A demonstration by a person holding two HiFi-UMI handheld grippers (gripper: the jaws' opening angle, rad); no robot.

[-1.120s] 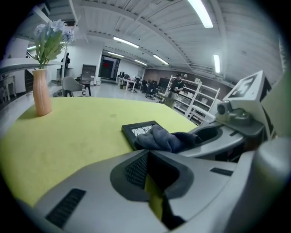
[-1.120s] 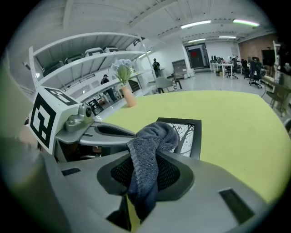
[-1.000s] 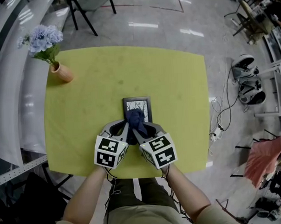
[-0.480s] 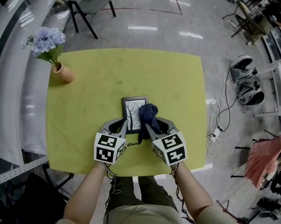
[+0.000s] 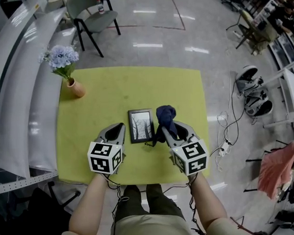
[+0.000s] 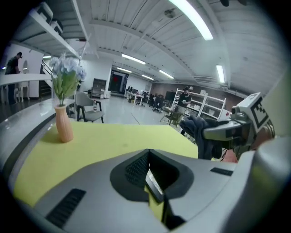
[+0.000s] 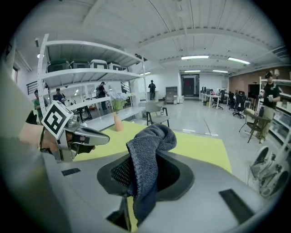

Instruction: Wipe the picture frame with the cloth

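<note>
A small black picture frame point(image 5: 140, 125) lies flat near the middle of the yellow-green table point(image 5: 111, 87). My right gripper point(image 5: 167, 130) stands just right of the frame, shut on a dark blue cloth point(image 5: 166, 115) that bunches up above its jaws. The cloth point(image 7: 146, 159) hangs over the jaw cavity in the right gripper view. Left of the frame is my left gripper point(image 5: 118, 126), shut and holding nothing. In the left gripper view it point(image 6: 150, 155) faces along the table, with the cloth point(image 6: 200, 134) and right gripper off to its right.
A terracotta vase of blue flowers point(image 5: 73, 86) stands at the table's far left corner. A chair point(image 5: 91, 12) sits beyond the table. Cables and equipment point(image 5: 255, 88) lie on the floor to the right. The table's near edge runs just under both grippers.
The right gripper has carried the cloth off the frame to its right side. The left gripper has drawn away to the left. The frame's picture now shows uncovered.
</note>
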